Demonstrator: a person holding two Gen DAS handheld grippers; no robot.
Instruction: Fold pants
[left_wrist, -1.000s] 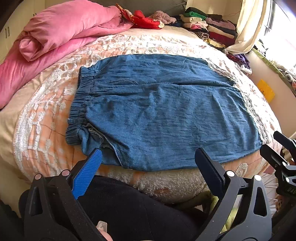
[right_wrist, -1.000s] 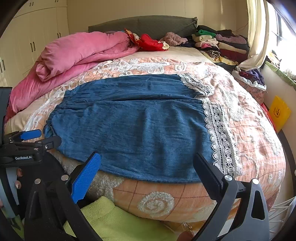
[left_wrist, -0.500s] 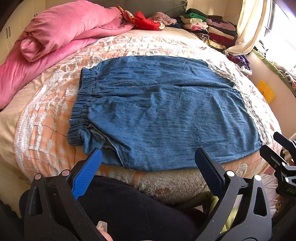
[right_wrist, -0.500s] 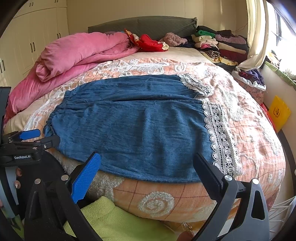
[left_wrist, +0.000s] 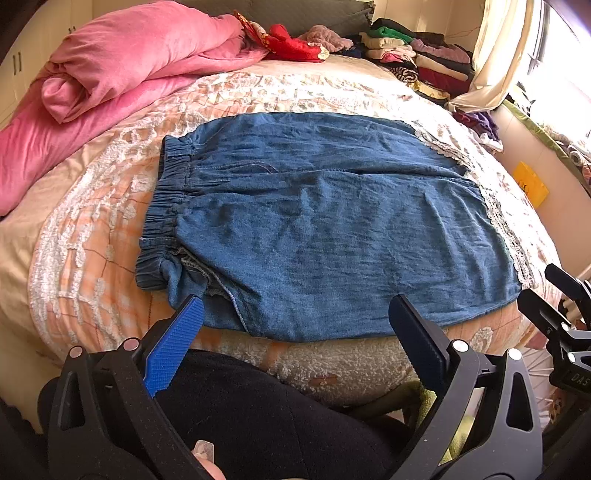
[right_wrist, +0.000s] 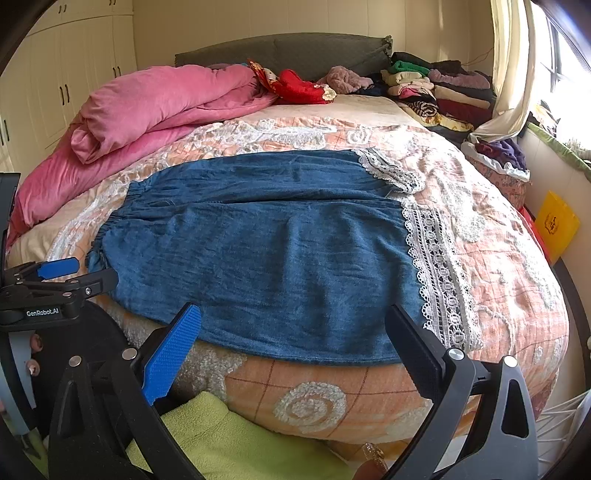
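Note:
Blue denim pants (left_wrist: 325, 225) lie flat on the bed, elastic waistband (left_wrist: 166, 206) to the left, white lace hems (right_wrist: 432, 266) to the right. They also show in the right wrist view (right_wrist: 266, 251). My left gripper (left_wrist: 295, 325) is open and empty, just before the pants' near edge by the waistband end. My right gripper (right_wrist: 291, 332) is open and empty, at the near edge toward the lace hem. Each gripper shows at the edge of the other's view: the right one (left_wrist: 561, 295) and the left one (right_wrist: 66, 275).
A pink duvet (left_wrist: 122, 62) is bunched at the back left. Stacked folded clothes (right_wrist: 439, 88) and red fabric (right_wrist: 299, 85) lie by the headboard. The quilt (right_wrist: 498, 236) covers the bed. A yellow bag (right_wrist: 556, 225) stands on the right. Green cloth (right_wrist: 240, 443) lies below.
The left gripper has tilted slightly, so the pants sit a little lower in its view. The right gripper has barely moved. Both stay open.

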